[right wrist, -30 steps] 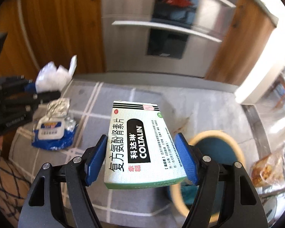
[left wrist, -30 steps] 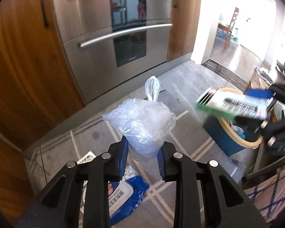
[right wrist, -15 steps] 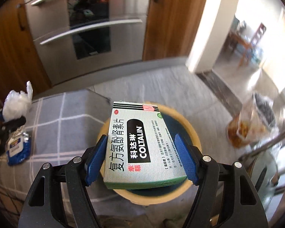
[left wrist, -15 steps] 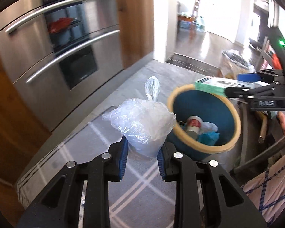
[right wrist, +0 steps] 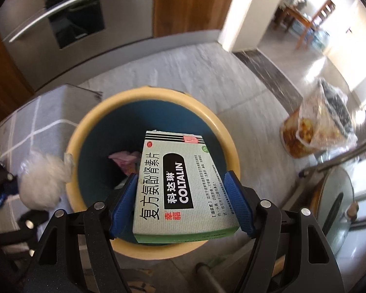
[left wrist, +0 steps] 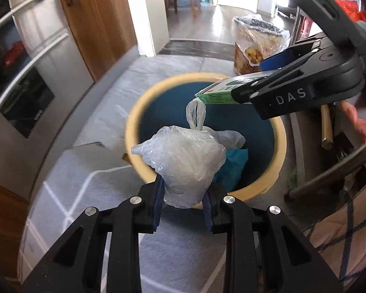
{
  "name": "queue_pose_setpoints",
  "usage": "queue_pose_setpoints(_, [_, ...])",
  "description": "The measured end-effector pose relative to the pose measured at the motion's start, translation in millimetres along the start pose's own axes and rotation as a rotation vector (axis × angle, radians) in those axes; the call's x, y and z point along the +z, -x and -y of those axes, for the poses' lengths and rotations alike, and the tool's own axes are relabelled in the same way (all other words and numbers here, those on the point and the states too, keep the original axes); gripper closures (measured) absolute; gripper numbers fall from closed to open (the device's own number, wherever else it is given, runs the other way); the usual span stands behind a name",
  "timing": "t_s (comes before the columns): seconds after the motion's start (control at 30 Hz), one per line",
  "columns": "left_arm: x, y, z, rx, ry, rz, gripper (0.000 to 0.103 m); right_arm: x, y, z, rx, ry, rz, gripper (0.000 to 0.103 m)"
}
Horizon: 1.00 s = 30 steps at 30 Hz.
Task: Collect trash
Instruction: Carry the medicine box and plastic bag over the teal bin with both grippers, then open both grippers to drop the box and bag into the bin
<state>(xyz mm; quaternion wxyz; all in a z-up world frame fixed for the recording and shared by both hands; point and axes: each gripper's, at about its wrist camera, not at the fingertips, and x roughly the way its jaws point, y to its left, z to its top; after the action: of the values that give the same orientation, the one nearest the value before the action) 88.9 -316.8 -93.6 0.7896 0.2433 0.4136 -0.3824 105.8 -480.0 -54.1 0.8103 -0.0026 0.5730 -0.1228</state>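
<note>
The left gripper (left wrist: 183,206) has its blue fingers (left wrist: 156,204) squeezed on a crumpled clear plastic bag (left wrist: 183,161). The bag is a soft ball with a knotted loop sticking up on top. It hangs over the near rim of the round bin (left wrist: 134,122), which is blue inside with a pale yellow rim. The bin stands on the floor, just beside the corner of a grey rug (left wrist: 80,195) with white lines.

The right gripper (right wrist: 183,204) has its blue fingers (right wrist: 239,207) clamped on the long sides of a medicine box (right wrist: 180,188). The box is pale green and white with a black label and big letters on top. It is tilted and sits right above the open mouth of the bin, not yet inside. In the left wrist view the same box pokes out over the far side of the bin, close to the loop of the bag.

Down in the bin lie some trash bits: a white lump, something blue (left wrist: 231,166), and something pink (right wrist: 125,158).

A shiny steel oven (right wrist: 61,24) stands behind the rug, next to a wood cabinet (right wrist: 190,2). A clear bag of rubbish (right wrist: 317,124) stands on the floor, well apart from the bin.
</note>
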Motion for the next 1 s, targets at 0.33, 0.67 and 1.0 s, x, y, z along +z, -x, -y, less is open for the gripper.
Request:
queue_pose_setpoints(0.33, [5.3, -42.4, 5.2, -0.003, -0.033, -0.065, 0.075, -1.0, -20.6, 5.2, -0.025, -0.04, -0.09, 0.03])
queue_pose_setpoints(0.67, [3.8, -50.8, 3.1, -0.023, -0.017, -0.084, 0.068, -3.1, -32.9, 10.4, -0.051, -0.044, -0.143, 0.03])
queue_pose_setpoints(1.0, [6.9, -42.1, -1.5, -0.012, 0.002, -0.046, 0.041, 0.2, -27.5, 15.5, -0.048, -0.087, -0.108, 0.03])
